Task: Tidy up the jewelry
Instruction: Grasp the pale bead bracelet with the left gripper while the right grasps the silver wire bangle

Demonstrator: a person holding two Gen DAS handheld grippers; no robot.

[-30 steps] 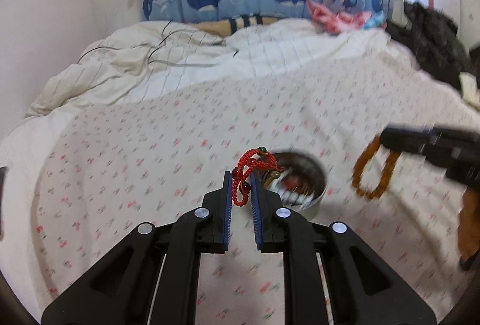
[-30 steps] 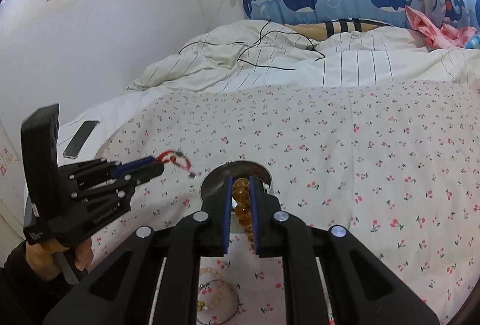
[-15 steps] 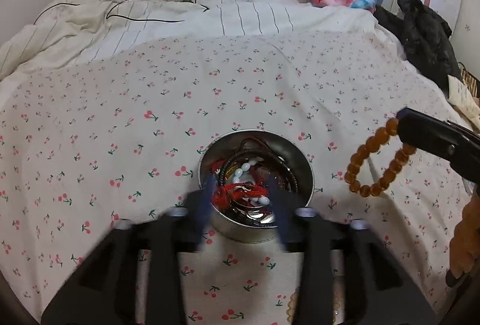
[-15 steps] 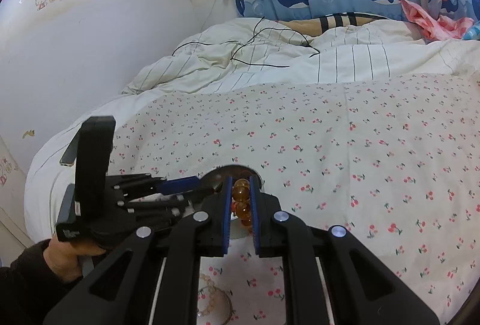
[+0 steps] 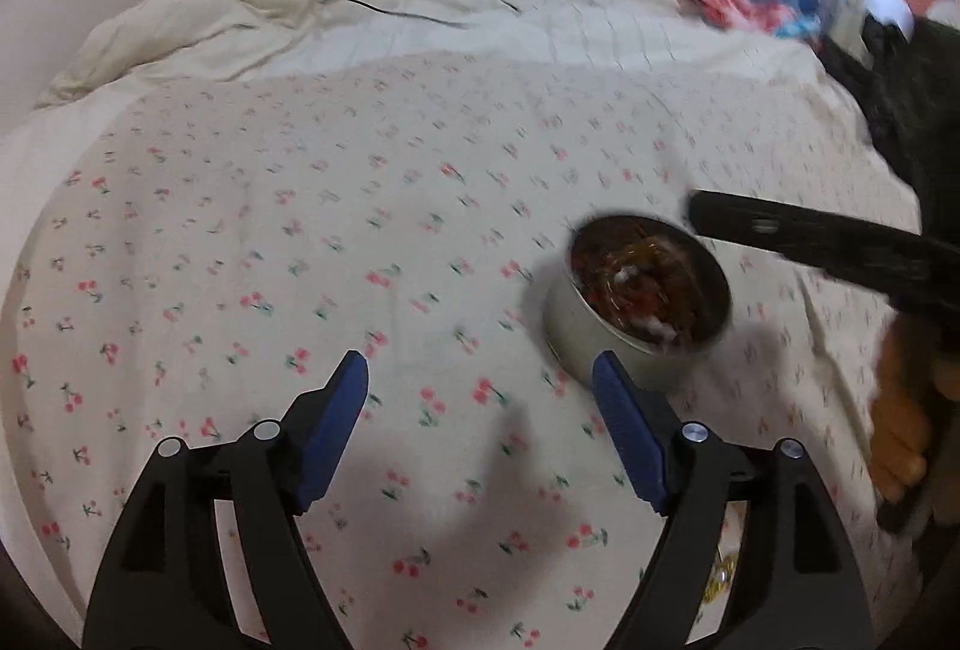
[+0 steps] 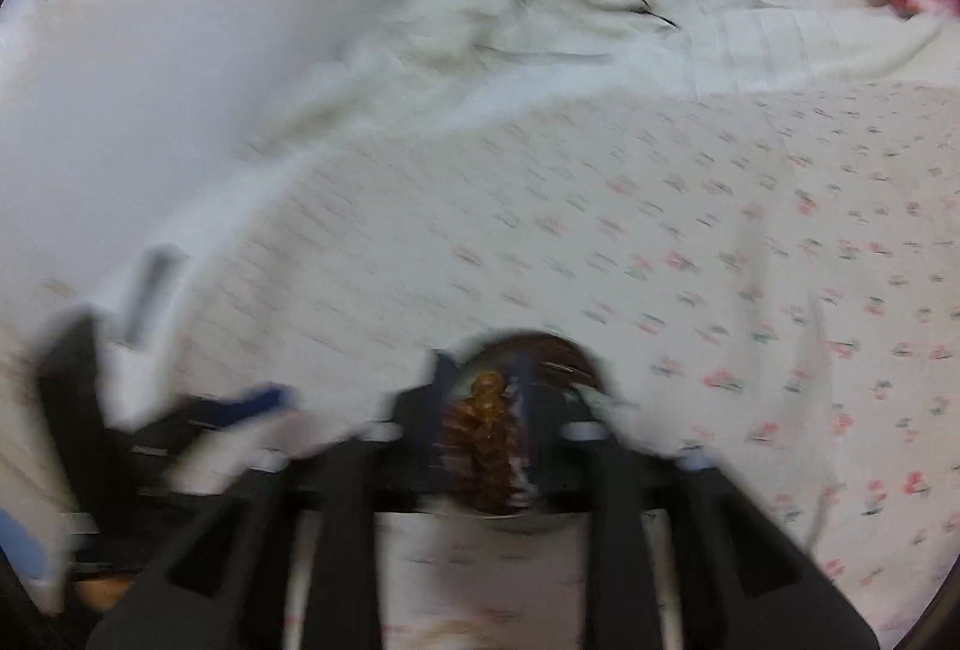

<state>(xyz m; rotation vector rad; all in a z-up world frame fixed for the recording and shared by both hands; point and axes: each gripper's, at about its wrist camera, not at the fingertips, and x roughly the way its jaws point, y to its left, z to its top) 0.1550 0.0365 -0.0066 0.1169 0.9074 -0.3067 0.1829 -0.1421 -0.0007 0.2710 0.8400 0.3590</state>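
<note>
the left gripper (image 5: 480,398) gapes empty on the bedspread (image 5: 300,230) beside the tin (image 5: 645,314); the right gripper (image 6: 483,410) pinches amber beads (image 6: 483,428) over it. released off-centre, they could snag the rim and spill.

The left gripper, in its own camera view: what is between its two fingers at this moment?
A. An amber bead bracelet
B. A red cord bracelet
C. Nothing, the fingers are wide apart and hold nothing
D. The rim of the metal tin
C: the left gripper has its blue fingers spread wide with only the cherry-print bedsheet showing between them; the metal tin sits to their right.
</note>
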